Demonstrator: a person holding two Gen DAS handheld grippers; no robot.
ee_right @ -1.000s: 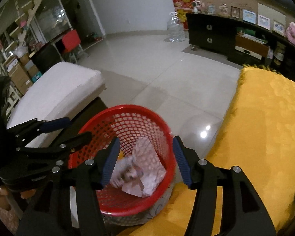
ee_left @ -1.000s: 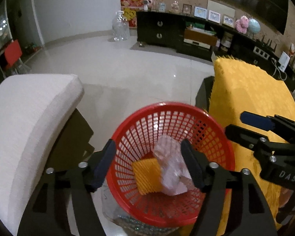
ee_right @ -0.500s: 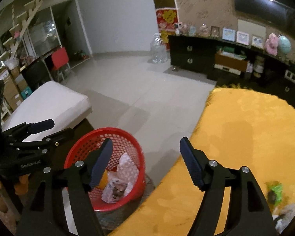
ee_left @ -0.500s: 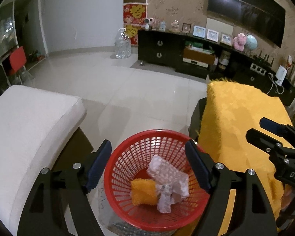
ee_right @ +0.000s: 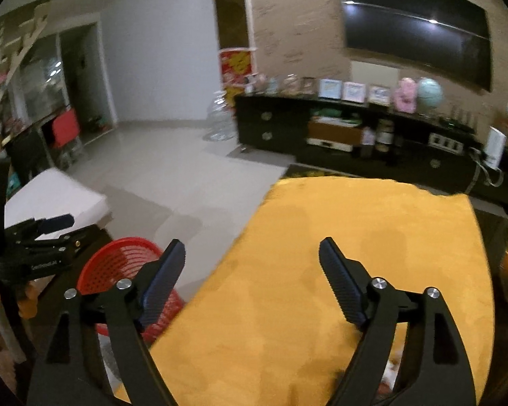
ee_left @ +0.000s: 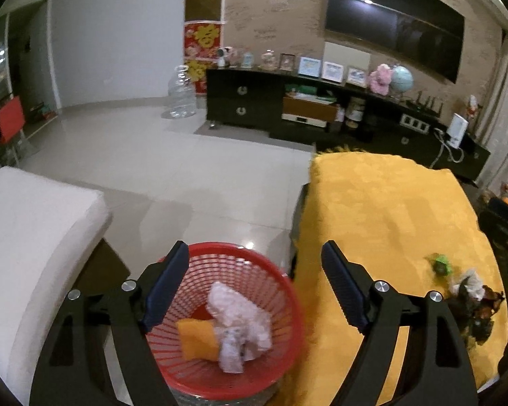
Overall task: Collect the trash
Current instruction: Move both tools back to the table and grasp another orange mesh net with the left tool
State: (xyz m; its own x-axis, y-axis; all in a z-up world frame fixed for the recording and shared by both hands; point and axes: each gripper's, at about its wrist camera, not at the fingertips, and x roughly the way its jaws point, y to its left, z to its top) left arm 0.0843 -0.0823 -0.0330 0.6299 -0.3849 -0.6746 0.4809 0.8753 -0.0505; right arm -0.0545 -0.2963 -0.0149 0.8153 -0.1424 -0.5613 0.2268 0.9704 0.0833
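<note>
One red basket [ee_left: 227,321], at the lower centre of the left view, holds two pieces: a crumpled white wrapper [ee_left: 237,318] and a yellow pad [ee_left: 196,338]. Both the left gripper [ee_left: 254,287] and the right gripper [ee_right: 252,280] have just been opening, with nothing between their jaws. More trash [ee_left: 467,291] lies on the yellow cloth [ee_left: 382,209] at lower right.

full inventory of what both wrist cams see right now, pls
basket: 1, red mesh, on the floor beside the table
crumpled wrapper: 1, whitish, in the basket
pad: 1, orange, in the basket beside the wrapper
tablecloth: 1, yellow, over the table
green scrap: 1, on the cloth, far right
trash pile: 1 heap, white and dark, on the cloth below the green scrap
seat cushion: 1, white, left
water jug: 1, clear, on the floor by the cabinet
cabinet: 1, black, along the wall
TV: 1, black, on the wall
left claw: open, empty, above the basket
right claw: open, empty, above the cloth edge
</note>
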